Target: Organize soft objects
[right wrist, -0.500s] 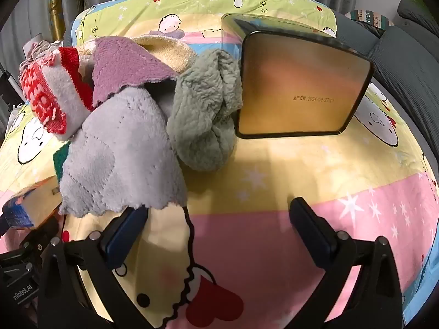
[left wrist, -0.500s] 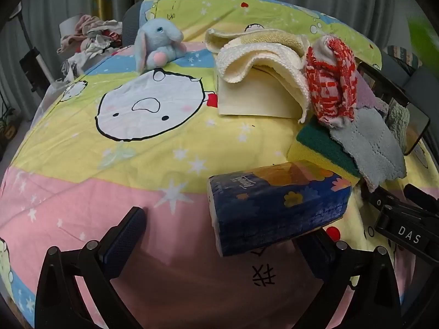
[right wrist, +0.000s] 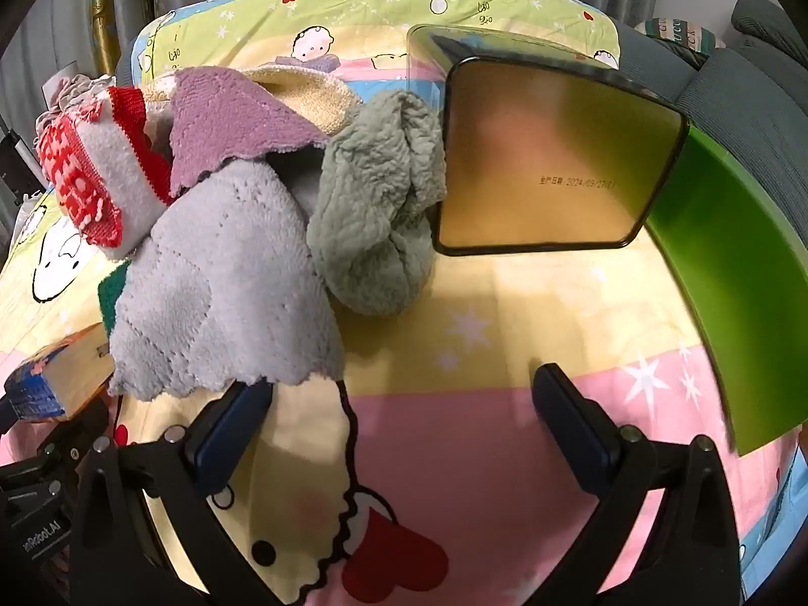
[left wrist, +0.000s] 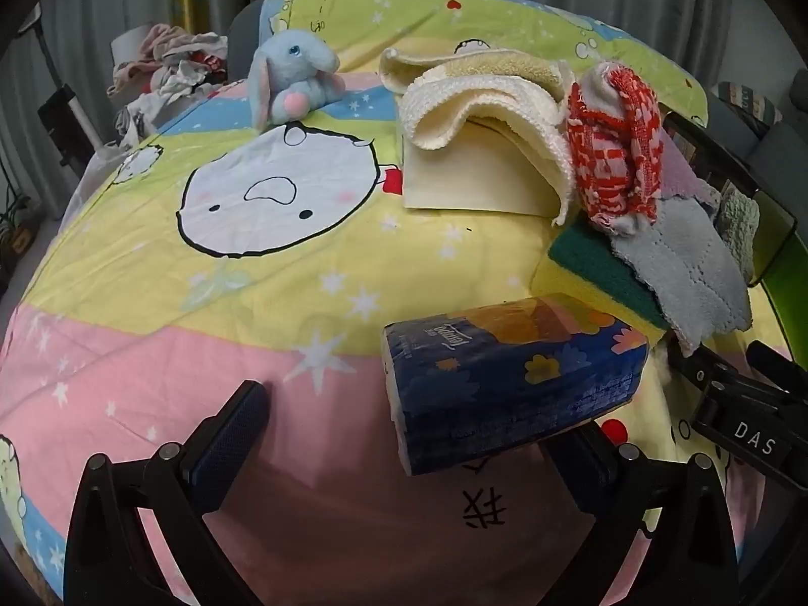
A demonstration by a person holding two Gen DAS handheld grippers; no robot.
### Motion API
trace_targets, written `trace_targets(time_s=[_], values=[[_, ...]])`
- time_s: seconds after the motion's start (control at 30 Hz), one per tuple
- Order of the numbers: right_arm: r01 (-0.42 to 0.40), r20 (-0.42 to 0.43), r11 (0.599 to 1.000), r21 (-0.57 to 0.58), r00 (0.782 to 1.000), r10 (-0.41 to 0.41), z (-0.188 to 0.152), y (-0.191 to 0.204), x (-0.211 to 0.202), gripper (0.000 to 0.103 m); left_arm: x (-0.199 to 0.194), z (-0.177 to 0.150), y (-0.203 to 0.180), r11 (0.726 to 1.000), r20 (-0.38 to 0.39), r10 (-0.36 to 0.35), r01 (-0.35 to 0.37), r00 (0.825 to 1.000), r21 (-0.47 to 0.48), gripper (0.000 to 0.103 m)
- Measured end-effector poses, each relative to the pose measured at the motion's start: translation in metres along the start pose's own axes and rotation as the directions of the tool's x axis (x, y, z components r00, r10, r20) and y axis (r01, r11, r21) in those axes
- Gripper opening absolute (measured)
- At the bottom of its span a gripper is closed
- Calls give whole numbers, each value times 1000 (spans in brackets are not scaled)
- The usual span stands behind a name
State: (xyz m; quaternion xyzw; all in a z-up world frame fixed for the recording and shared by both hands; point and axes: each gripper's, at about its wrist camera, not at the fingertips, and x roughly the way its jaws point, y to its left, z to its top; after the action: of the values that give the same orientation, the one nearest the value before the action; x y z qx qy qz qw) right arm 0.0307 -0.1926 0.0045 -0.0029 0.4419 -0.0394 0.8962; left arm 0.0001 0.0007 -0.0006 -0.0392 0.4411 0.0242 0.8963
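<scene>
Left gripper (left wrist: 409,434): jaws apart, nothing between them. It sits low over the pink band of the cartoon bedsheet (left wrist: 151,272). The blue tissue pack (left wrist: 510,384) lies just ahead of its right finger, right of centre in the left wrist view; cannot tell whether they touch.

Right gripper (right wrist: 399,416): jaws apart, empty, over the pink and yellow bands, bottom centre of the right wrist view. Its left finger sits at the scalloped hem of the grey cloth (right wrist: 227,303).

Soft things, left wrist view:
- blue plush elephant (left wrist: 295,78), upper centre, well apart from the rest
- cream towel (left wrist: 485,101) draped over a pale flat sheet, upper right
- red-and-white knit cloth (left wrist: 613,146) bunched at the towel's right edge
- yellow sponge with green scrub face (left wrist: 596,272) under the grey cloth, right of frame

Right wrist view:
- purple cloth (right wrist: 227,116) on top of the pile, upper left
- sage fuzzy cloth (right wrist: 379,202), centre, pressed against a clear dark-rimmed box (right wrist: 550,166)
- green bin wall (right wrist: 732,293) at the right edge
</scene>
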Motion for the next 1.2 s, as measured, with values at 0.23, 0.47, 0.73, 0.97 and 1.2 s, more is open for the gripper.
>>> trace_targets(time_s=[0.23, 0.47, 0.73, 0.97, 1.2], values=[[0, 2, 1000, 0, 1000, 0, 0, 0, 0, 102, 0, 1, 1, 1000, -11, -24, 24, 1000, 6, 103], [3, 0, 1000, 0, 1000, -3, -4, -5, 2, 102, -19, -2, 10, 999, -4, -43, 43, 999, -25, 103], [-104, 13, 994, 42, 995, 103, -4, 1, -20, 102, -60, 2, 32, 987, 95, -134, 141, 986, -78, 103], [-247, 135, 967, 67, 962, 236, -13, 2, -62, 102, -66, 6, 44, 977, 101, -154, 167, 983, -134, 102], [-237, 140, 966, 98, 965, 223, -16, 14, -75, 102, -65, 2, 48, 973, 79, -156, 167, 985, -160, 102]])
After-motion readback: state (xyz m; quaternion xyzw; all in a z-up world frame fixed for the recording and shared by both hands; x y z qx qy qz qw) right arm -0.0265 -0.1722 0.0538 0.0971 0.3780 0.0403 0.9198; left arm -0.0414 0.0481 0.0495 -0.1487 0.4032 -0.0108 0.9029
